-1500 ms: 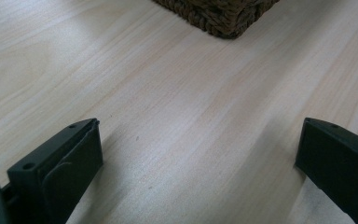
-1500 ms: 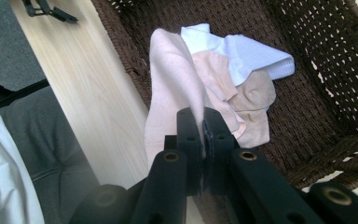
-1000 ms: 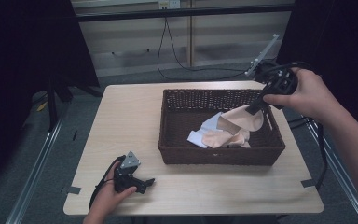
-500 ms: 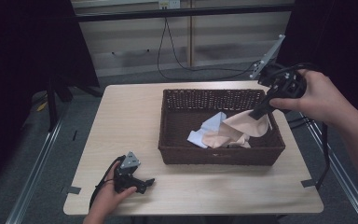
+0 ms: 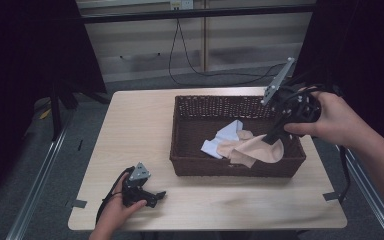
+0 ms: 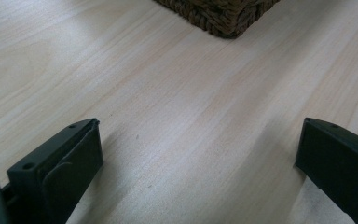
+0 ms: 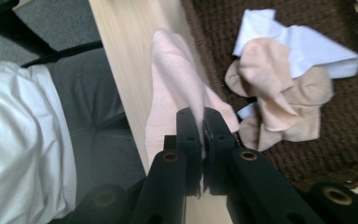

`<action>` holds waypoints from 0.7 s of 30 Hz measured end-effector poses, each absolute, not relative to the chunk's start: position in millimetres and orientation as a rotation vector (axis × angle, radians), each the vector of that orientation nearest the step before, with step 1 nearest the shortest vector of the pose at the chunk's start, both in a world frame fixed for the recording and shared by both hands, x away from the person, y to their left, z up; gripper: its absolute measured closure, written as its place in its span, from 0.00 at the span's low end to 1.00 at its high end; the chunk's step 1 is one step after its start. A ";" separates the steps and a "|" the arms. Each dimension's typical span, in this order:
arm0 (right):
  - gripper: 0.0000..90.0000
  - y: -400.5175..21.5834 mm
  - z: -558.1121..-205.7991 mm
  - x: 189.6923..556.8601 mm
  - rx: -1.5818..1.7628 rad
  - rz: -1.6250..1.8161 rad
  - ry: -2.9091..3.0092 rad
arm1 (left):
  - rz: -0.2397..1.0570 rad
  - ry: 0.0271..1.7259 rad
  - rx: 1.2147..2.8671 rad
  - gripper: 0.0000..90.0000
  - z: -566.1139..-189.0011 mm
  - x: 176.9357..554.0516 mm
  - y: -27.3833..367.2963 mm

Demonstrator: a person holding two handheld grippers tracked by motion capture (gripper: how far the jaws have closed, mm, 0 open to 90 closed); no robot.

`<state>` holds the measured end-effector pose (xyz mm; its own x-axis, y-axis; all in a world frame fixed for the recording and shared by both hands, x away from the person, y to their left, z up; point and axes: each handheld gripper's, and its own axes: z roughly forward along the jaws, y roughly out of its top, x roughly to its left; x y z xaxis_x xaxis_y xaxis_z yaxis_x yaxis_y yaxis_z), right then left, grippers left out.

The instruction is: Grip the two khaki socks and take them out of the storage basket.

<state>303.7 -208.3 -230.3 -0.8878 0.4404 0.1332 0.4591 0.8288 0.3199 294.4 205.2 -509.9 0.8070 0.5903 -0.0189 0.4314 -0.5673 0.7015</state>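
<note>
Right gripper (image 5: 271, 137): jaws pressed together, pinching a pale pink cloth (image 7: 172, 93) at its edge. Cloth hangs over the near-right part of the wicker basket (image 5: 190, 150), above the beige and white pieces (image 7: 284, 88) lying on the basket floor. Change vs. a second ago: right hand has shifted toward the near side and slightly down; cloth now sits lower and nearer the near wall, spread across the pile. Grip unchanged throughout. Judgement: cloth is being drawn out over the near rim or set down; not yet clear of basket.

Left gripper (image 5: 147, 195): jaws spread, nothing btwn them, resting on table (image 5: 130, 125) near-left of basket. No movement.
</note>
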 end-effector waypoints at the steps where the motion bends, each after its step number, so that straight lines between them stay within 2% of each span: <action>1: 0.97 -207.6 -233.2 303.3 -0.709 -0.537 -2.951 | 0.281 0.748 2.262 0.00 -509.9 294.4 205.2; 21: 0.96 -189.2 -290.4 298.9 -0.645 -0.444 -2.941 | 0.277 0.752 2.258 0.00 -510.1 294.2 205.0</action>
